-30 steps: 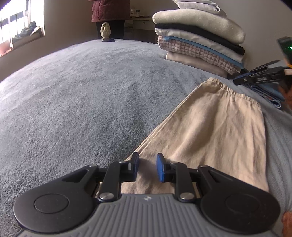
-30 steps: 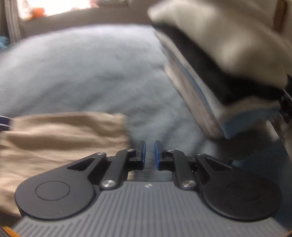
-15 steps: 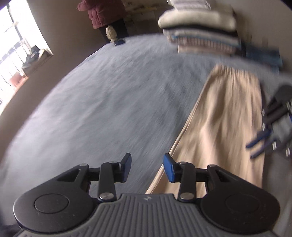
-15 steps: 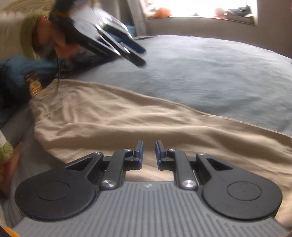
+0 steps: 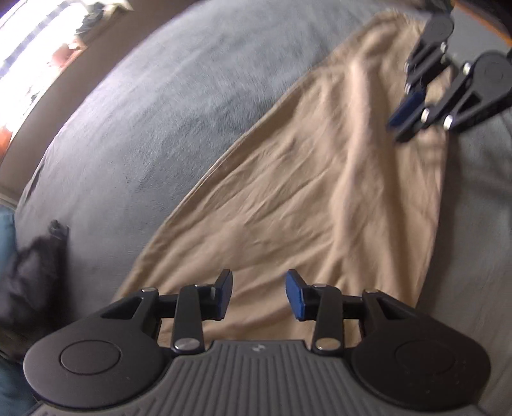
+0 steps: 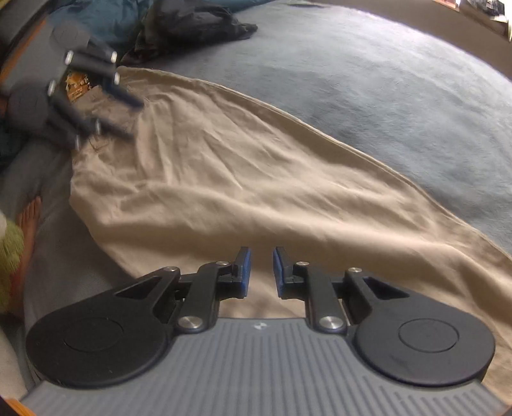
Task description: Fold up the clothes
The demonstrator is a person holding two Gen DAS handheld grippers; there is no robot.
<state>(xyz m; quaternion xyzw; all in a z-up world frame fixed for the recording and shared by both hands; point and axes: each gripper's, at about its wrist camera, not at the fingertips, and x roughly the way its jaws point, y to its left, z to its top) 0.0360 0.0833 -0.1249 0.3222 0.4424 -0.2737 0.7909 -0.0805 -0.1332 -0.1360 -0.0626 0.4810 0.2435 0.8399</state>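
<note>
Mid-setup on the fold, by the look of it: tan garment (image 5: 320,198) spread long and fairly flat across the grey bed cover (image 5: 160,112), close to its near edge, no crease made in it so far. Left gripper (image 5: 258,296) hovering over one end, jaws parted a fair way, nothing between them. Right gripper (image 6: 260,272) over the other end, jaws only a narrow gap apart, also empty, cloth just lying underneath. Next move probably calls for dropping both onto the same long edge, pinching the cloth at each end and carrying it across, so right jaws likely need to open up more first. A few wrinkles through the middle, maybe worth a smoothing pass. Dark clothing (image 6: 192,25) heaped at the cover's far corner, well clear of the garment. Bare foot (image 6: 28,220) beside the near edge, nothing really blocking the way.
</note>
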